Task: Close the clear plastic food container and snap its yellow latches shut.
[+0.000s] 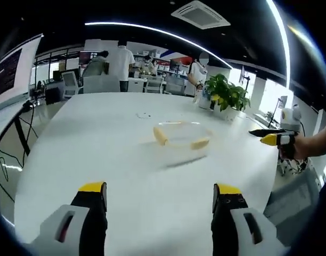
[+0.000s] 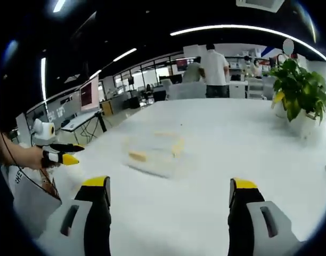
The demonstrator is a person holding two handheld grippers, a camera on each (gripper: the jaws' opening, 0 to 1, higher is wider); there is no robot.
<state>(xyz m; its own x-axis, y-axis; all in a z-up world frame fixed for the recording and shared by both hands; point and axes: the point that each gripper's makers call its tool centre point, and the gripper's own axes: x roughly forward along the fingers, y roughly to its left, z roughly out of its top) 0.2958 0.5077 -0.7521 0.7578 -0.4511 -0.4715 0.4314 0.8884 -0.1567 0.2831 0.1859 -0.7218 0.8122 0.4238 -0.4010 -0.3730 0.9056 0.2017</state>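
The left gripper (image 1: 159, 194) hangs low over the white table (image 1: 99, 154) with its jaws spread wide and nothing between them. The right gripper (image 2: 169, 189) is likewise agape and empty. I judge both are held back and parted to line up an approach from opposite sides.

The clear plastic food container (image 1: 182, 140) sits ahead of the left gripper's jaws, slightly right of their midline and well apart from them. In the right gripper view the container (image 2: 155, 152) lies ahead and slightly left. Two yellow latches (image 1: 161, 135) show; whether the lid is seated I cannot tell. One potted plant (image 1: 225, 96) stands beyond. Several people stand far behind.
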